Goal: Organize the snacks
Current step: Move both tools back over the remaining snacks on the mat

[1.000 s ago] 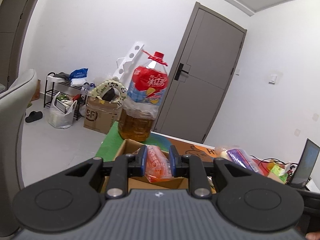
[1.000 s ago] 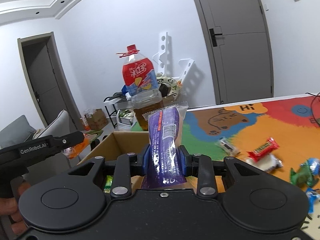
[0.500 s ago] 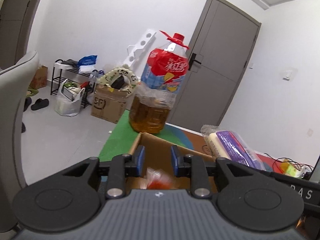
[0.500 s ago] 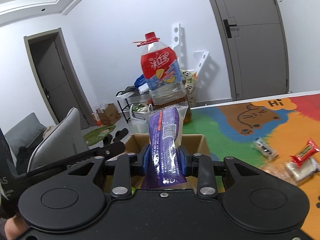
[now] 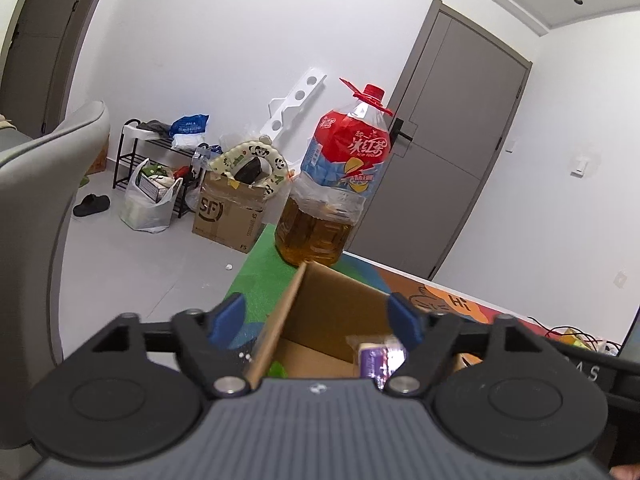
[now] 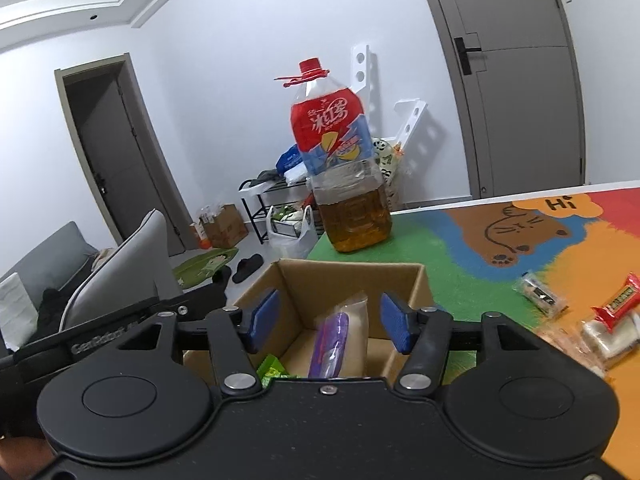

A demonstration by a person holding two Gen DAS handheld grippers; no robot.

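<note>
An open cardboard box stands on the colourful mat; it also shows in the left wrist view. A purple and white snack pack lies inside the box, leaning on end, and shows in the left wrist view too. A green packet lies in the box beside it. My right gripper is open and empty just above the box. My left gripper is open and empty over the box's left wall. Loose snacks, among them a red bar, lie on the mat to the right.
A large tea bottle with a red cap stands just behind the box, also in the left wrist view. A grey chair is left of the table. Boxes, bags and a rack clutter the floor by the wall.
My left gripper let go of the orange snack and opened wide. My right gripper opened and the purple pack dropped into the box. Both moved closer over the box.
</note>
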